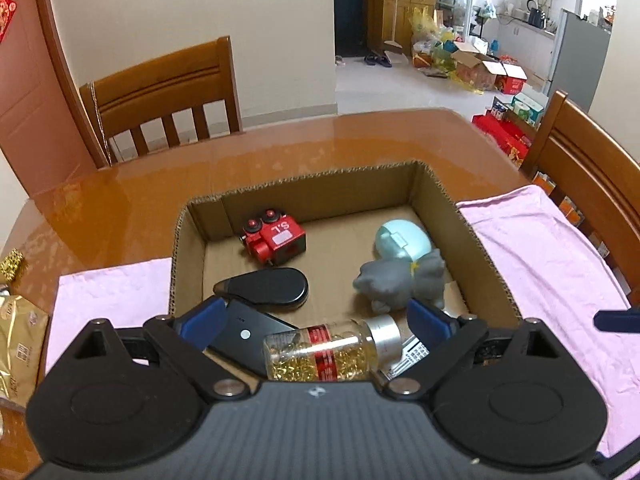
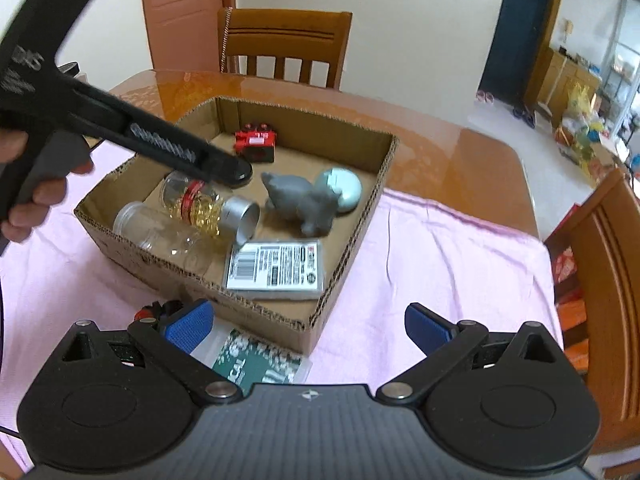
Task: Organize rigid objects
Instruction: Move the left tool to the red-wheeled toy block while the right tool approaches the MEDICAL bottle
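Note:
An open cardboard box [image 1: 320,176] on the table holds a red toy train [image 1: 276,240], a black oval case [image 1: 268,288], a grey animal figure [image 1: 400,280], a mint egg-shaped toy [image 1: 400,240], a black box [image 1: 244,336], a clear empty jar [image 2: 156,228] and a labelled card pack [image 2: 276,268]. A bottle of golden capsules [image 1: 328,352] lies on its side in the box. My left gripper [image 1: 316,312] hangs open over it, pads well clear of the glass. My right gripper [image 2: 308,316] is open above the pink cloth [image 2: 440,260] at the box's near corner, holding nothing.
A green printed pack [image 2: 256,364] in a clear case lies on the cloth under the right gripper. A gold packet [image 1: 16,344] sits at the table's left edge. Wooden chairs [image 1: 168,92] stand behind and to the right. A hand [image 2: 40,200] holds the left tool.

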{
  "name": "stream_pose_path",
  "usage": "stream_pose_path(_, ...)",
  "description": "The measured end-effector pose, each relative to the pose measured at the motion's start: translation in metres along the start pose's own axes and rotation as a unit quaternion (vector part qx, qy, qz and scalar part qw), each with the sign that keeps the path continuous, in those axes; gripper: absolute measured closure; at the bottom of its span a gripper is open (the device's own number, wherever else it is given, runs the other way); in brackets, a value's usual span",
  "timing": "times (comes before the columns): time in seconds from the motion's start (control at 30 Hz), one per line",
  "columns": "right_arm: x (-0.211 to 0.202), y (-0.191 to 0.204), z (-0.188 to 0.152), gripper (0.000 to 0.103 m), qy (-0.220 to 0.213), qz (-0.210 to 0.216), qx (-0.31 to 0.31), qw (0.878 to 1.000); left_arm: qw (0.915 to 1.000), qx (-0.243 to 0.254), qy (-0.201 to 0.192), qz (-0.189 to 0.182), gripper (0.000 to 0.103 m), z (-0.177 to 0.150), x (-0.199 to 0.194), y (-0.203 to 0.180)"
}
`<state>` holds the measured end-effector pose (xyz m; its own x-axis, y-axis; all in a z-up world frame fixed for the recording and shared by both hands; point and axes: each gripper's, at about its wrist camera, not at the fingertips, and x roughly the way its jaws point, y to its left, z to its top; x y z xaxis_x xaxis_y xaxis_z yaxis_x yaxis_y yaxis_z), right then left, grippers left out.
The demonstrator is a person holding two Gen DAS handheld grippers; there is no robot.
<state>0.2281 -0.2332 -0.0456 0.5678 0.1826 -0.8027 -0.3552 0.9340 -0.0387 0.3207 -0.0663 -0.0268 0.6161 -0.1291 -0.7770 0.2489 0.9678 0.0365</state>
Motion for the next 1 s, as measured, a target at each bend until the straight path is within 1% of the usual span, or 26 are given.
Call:
stream_pose_path(0.1,-0.001,0.001,-0.008,0.0,0.007,0.0,0.012,1.0,1.0,0.004,-0.007,0.001,0.003,0.001,-0.011,-0.001)
stream_pose_path(0.17,-0.001,0.001,-0.013,0.0,0.01,0.002,0.023,1.0,0.9999,0.009,-0.011,0.003,0.003,-0.001,-0.019,-0.001)
stream_pose_path(0.33,-0.001,0.006,-0.026,0.0,0.013,-0.003,0.048,0.999,0.9998,0.007,-0.013,0.009,0.002,-0.016,-0.035,0.005)
stream_pose_path(0.57,-0.001,0.019,-0.047,0.0,0.001,-0.018,0.073,0.997,1.0,-0.005,-0.002,-0.007,0.002,-0.059,-0.055,0.019)
stream_pose_path(0.67,0.002,0.026,-0.052,0.0,0.003,-0.01,0.081,0.997,1.0,-0.005,0.002,0.002,0.002,-0.084,-0.061,0.022)
stream_pose_path(0.83,0.014,0.051,-0.049,0.0,0.001,-0.013,0.066,0.998,0.9998,-0.002,0.009,0.016,0.002,-0.118,-0.067,0.029)
stream_pose_path(0.9,0.021,0.063,-0.046,0.0,-0.003,-0.036,0.049,0.998,0.9996,0.003,0.011,0.025,0.002,-0.127,-0.068,0.032)
stream_pose_path(1.0,0.035,0.075,-0.045,0.0,0.001,-0.06,0.029,0.998,0.9997,0.0,0.016,0.021,0.002,-0.134,-0.068,0.039)
